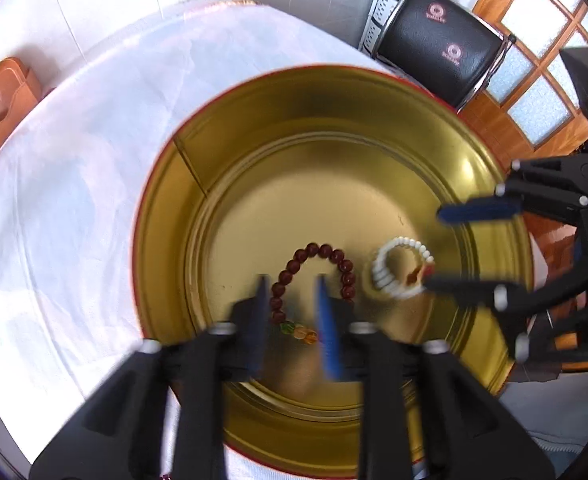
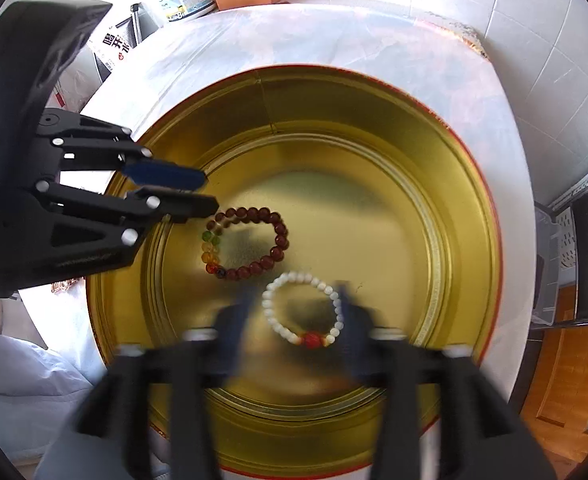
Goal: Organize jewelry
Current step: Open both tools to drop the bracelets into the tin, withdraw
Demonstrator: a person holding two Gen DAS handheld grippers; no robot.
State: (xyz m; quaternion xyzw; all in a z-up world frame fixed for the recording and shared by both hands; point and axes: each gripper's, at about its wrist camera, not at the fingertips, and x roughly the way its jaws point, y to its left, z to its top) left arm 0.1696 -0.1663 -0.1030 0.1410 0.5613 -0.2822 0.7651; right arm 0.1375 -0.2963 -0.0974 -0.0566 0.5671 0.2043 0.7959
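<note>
We are looking down on a desk (image 1: 74, 184) under a white cloth, white wall tiles behind and a black chair (image 1: 441, 52) by a wooden door (image 1: 533, 64). The round gold tin (image 2: 373, 128) is holding a dark red bracelet (image 2: 254, 240) and a white bracelet (image 2: 305, 312), seemingly lying loose. Left gripper (image 1: 294, 292) and right gripper (image 2: 297, 304) are hovering, fingers spread.

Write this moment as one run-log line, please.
left gripper: open | right gripper: open | both bracelets: lying in tin
</note>
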